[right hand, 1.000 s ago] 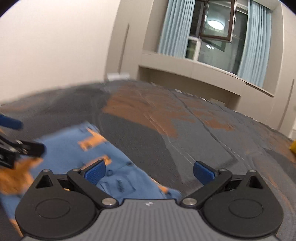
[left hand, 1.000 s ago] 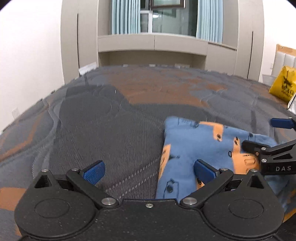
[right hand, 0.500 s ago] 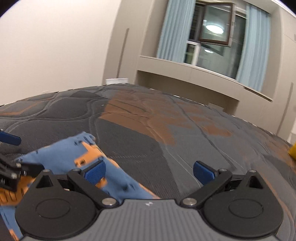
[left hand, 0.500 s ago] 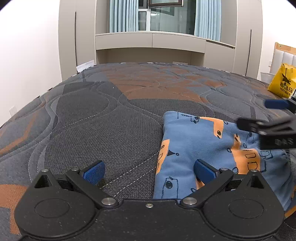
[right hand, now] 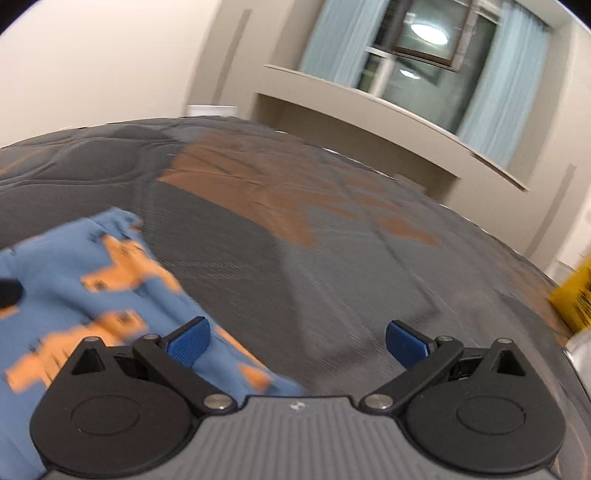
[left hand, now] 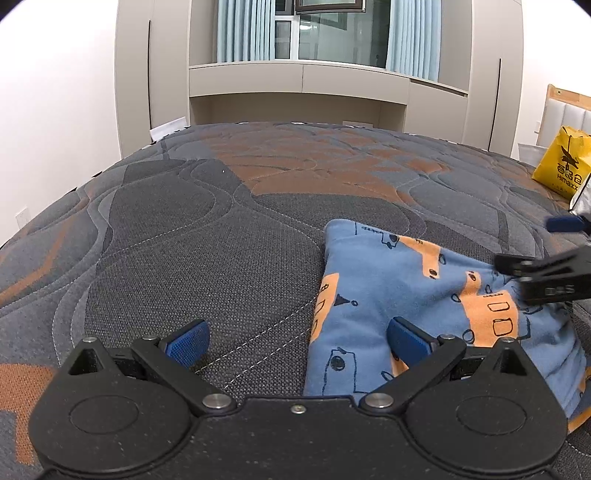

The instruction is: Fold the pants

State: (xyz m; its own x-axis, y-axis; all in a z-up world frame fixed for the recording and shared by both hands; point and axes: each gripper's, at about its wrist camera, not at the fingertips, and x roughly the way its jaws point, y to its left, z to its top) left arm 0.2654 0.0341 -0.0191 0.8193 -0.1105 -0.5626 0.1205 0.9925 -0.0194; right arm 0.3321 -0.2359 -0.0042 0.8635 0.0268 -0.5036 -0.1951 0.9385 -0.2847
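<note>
Left tool (left hand: 297, 341) is spread wide with nothing between its blue pads (left hand: 186, 341); it hangs low over the mattress (left hand: 192, 236), a quilted grey and orange surface. Its right-hand pad sits above the near-left part of the folded pants (left hand: 399, 291), contact not clear. The pants are blue with orange vehicle prints, folded into a compact bundle, lying flat on the mattress at about 3 to 4 o'clock in the left wrist view. Folded edge faces 9 o'clock, rounded corner at the far end.

Right tool (left hand: 543, 254) enters at 3 o'clock in the left wrist view, one black finger over the right side of the pants, one blue pad further back above bare mattress. In its own view the right tool (right hand: 297, 341) is also spread wide, nothing held, frame motion-blurred. Pants (right hand: 74, 280) there sit at 8 to 9 o'clock, partly under the tool's left finger (right hand: 188, 341); the right finger is over bare mattress (right hand: 332, 258). A dark tip of the left tool (right hand: 9, 291) pokes in at 9 o'clock.

Yellow shopping bag (left hand: 563, 164) at 2 o'clock on the far mattress edge, beside a padded headboard (left hand: 565, 110). Window with pale blue curtains (left hand: 242, 29) at 12 o'clock above beige built-in cabinets (left hand: 299, 79).
</note>
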